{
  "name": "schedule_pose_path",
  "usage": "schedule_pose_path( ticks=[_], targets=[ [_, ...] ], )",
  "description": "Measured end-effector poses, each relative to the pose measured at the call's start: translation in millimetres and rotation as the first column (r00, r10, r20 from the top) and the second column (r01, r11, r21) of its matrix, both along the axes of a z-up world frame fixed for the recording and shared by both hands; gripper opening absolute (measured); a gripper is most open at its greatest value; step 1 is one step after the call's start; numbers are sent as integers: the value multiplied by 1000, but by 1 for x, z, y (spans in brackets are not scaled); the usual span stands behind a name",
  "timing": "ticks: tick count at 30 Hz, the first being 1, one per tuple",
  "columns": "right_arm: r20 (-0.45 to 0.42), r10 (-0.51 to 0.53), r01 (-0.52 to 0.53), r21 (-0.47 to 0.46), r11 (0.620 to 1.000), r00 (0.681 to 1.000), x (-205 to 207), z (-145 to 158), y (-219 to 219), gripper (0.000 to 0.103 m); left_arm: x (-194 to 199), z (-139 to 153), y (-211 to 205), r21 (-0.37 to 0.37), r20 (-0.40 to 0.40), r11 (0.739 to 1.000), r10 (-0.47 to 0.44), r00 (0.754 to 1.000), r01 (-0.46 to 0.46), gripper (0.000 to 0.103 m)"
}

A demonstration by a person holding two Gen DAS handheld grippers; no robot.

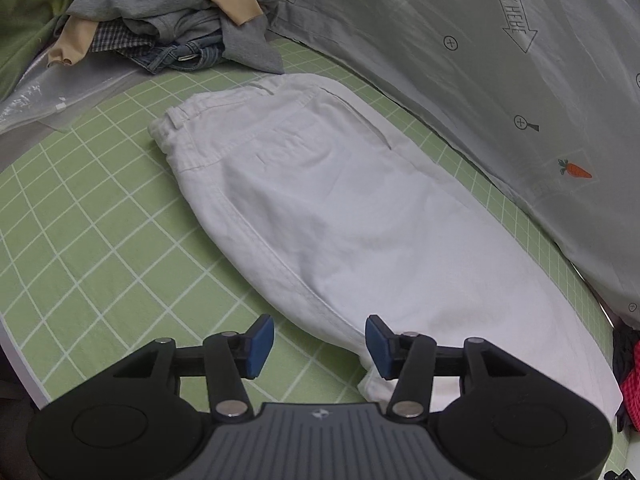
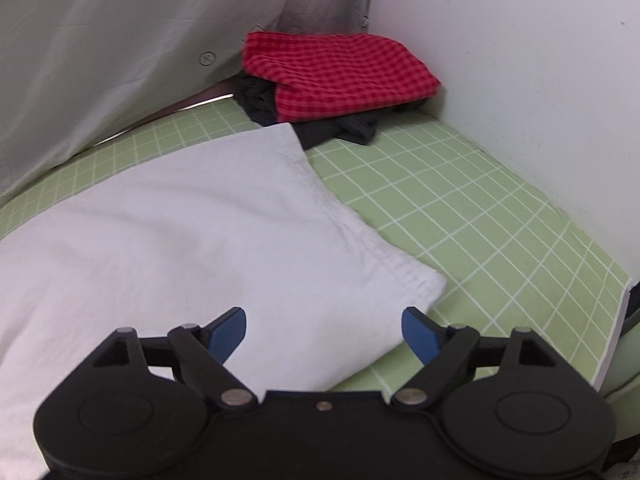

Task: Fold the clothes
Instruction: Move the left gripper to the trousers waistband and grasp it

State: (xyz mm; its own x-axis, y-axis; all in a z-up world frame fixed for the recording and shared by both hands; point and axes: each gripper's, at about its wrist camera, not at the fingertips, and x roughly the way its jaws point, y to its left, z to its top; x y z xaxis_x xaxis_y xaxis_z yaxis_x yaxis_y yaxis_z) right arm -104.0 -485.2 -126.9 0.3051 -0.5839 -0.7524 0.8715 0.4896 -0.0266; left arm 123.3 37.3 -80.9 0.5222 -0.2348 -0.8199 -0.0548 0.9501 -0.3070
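Observation:
White trousers (image 1: 332,208) lie folded lengthwise on the green grid mat (image 1: 92,216), waistband at the far left, leg hem toward me. My left gripper (image 1: 320,346) is open at the near edge of the trouser leg, nothing between its blue pads (image 1: 260,346). In the right wrist view the hem end of the same white trousers (image 2: 192,240) spreads across the mat (image 2: 480,220). My right gripper (image 2: 325,334) hangs open just above the hem corner, holding nothing.
A pile of unfolded grey, tan, checked and denim clothes (image 1: 168,12) sits at the far left beside a clear plastic bag (image 1: 52,96). A folded red checked cloth (image 2: 340,72) lies on dark garments in the corner. A grey printed sheet (image 1: 500,80) and white wall (image 2: 540,80) border the mat.

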Motion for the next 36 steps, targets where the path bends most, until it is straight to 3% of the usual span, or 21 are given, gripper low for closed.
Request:
schedule_pose_path(
  ticks=[4, 6, 14, 18, 24, 30, 36],
  targets=[
    [21, 67, -67, 3, 998, 998, 28, 11, 33, 97, 11, 10, 31, 16, 22, 1000, 10, 1000, -10, 62],
    [13, 95, -95, 1, 995, 995, 43, 15, 54, 99, 21, 13, 45, 25, 30, 1000, 7, 1000, -8, 73],
    [12, 112, -112, 24, 993, 994, 91, 6, 129, 103, 76, 14, 98, 70, 79, 997, -33, 996, 27, 102],
    [16, 88, -89, 39, 995, 996, 120, -4, 161, 103, 116, 4, 119, 56, 70, 998, -34, 997, 30, 102],
    [4, 60, -61, 62, 996, 998, 170, -16, 191, 103, 192, -8, 129, -2, 95, 994, -113, 989, 114, 102],
    [-50, 32, -28, 69, 997, 998, 214, -18, 200, 103, 271, -36, 106, 18, 66, 961, -277, 959, 277, 102],
    [-137, 9, -1, 61, 998, 991, 231, -18, 202, 103, 318, -61, 90, -73, 25, 927, -367, 930, 368, 101]
  ],
)
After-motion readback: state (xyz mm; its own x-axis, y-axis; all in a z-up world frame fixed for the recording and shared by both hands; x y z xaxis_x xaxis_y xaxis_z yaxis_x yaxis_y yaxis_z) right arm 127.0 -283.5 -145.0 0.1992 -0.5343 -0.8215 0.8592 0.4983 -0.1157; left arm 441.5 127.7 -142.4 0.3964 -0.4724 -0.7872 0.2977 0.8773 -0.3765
